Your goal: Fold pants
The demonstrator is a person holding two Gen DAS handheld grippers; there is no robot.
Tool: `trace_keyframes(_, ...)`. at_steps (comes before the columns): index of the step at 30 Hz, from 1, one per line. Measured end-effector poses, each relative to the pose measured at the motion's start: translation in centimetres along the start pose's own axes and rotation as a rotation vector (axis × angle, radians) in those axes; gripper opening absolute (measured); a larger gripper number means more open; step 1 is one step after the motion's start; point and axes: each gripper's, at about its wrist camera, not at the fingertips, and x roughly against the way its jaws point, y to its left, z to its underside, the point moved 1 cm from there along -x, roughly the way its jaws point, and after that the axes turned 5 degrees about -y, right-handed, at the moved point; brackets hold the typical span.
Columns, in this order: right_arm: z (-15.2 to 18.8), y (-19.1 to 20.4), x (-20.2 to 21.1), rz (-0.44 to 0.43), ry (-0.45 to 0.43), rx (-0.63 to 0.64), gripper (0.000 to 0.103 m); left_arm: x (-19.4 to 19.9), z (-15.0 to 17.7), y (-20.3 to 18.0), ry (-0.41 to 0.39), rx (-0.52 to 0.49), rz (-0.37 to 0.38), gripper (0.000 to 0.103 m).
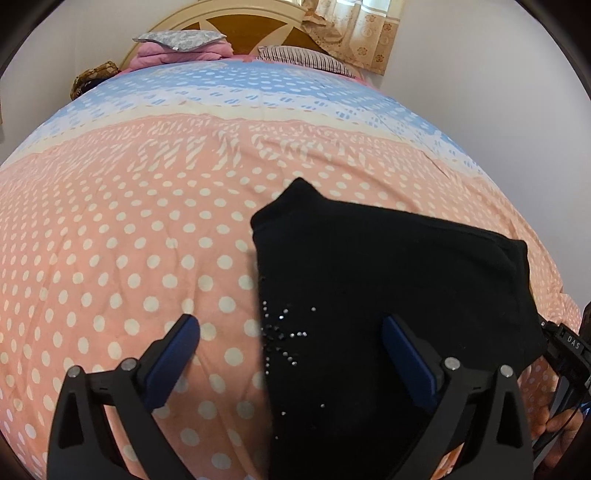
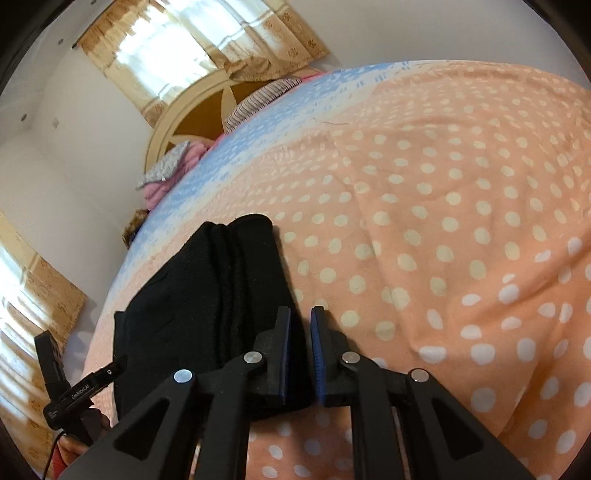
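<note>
The black pants (image 1: 369, 295) lie folded in a compact stack on the pink polka-dot bedspread (image 1: 129, 240), with small rhinestones near their left edge. My left gripper (image 1: 291, 328) is wide open above that left edge; one finger is over the bedspread, the other over the pants. In the right wrist view the pants (image 2: 221, 295) show as layered folds to the left. My right gripper (image 2: 300, 314) is nearly shut, with black fabric of the pants' right edge in the narrow gap between its blue pads (image 2: 317, 343).
Pillows (image 1: 303, 57) and a pink folded blanket (image 1: 177, 51) lie by the wooden headboard (image 1: 258, 33) at the far end. Curtains (image 2: 184, 48) hang over the window. The left gripper's body (image 2: 62, 391) shows at the left of the right wrist view.
</note>
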Motion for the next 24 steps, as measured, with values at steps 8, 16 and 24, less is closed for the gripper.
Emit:
trace_keyframes(8,-0.1,0.7,2.3,-0.04,-0.05,0.005,0.102,0.7,-0.3,0.2,-0.001,0.005,0.034,0.102)
trace_keyframes(16,-1.2,2.9,1.4,-0.064,-0.02,0.089,0.102,0.4,0.0,-0.2,0.008,-0.001,0.044,0.102)
trace_keyframes(24,1.3,6.7,-1.6,0.079,0.066,0.333,0.071,-0.2,0.4,-1.0,0.034,0.02,0.163,0.08)
